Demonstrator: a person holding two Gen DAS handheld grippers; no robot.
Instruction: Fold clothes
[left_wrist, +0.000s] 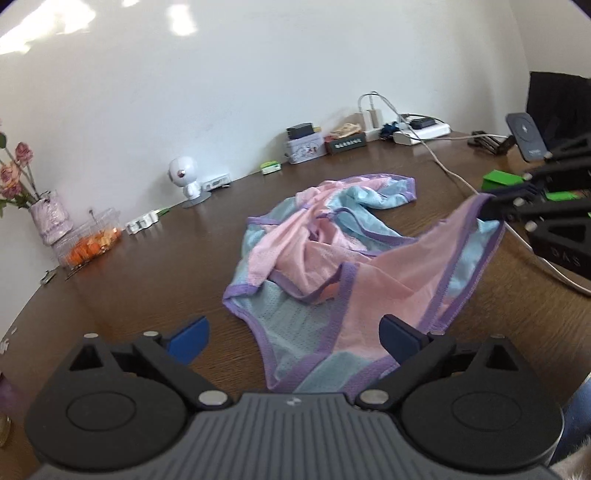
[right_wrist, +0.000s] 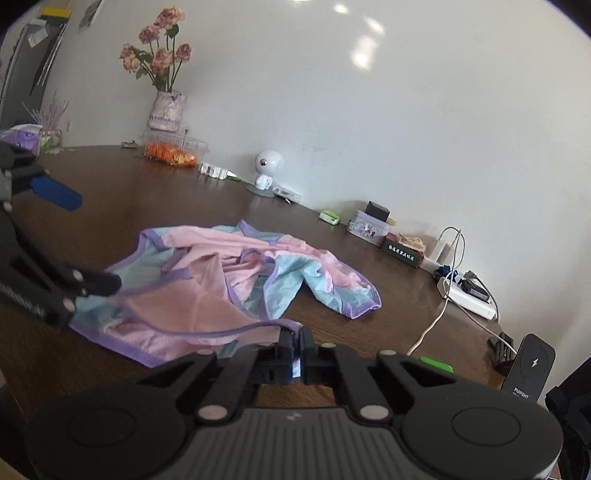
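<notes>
A crumpled pink and light-blue mesh garment (left_wrist: 325, 254) with purple trim lies on the brown wooden table (left_wrist: 147, 280). My left gripper (left_wrist: 293, 339) is open, its blue fingertips spread on either side of the garment's near edge, touching nothing. My right gripper (right_wrist: 297, 341) is shut on the garment's purple hem and holds one corner lifted off the table. In the left wrist view the right gripper (left_wrist: 491, 208) comes in from the right with the raised corner in it. In the right wrist view the garment (right_wrist: 229, 280) spreads ahead, and the left gripper (right_wrist: 85, 240) stands open at the left.
Along the wall stand a vase of dried roses (right_wrist: 166, 107), a clear box of orange pieces (right_wrist: 173, 149), a white robot figure (right_wrist: 267, 168), small tins (right_wrist: 367, 225) and a power strip (right_wrist: 467, 293) with cables. A white cable (left_wrist: 454, 177) crosses the table. A phone stand (right_wrist: 530, 365) sits at right.
</notes>
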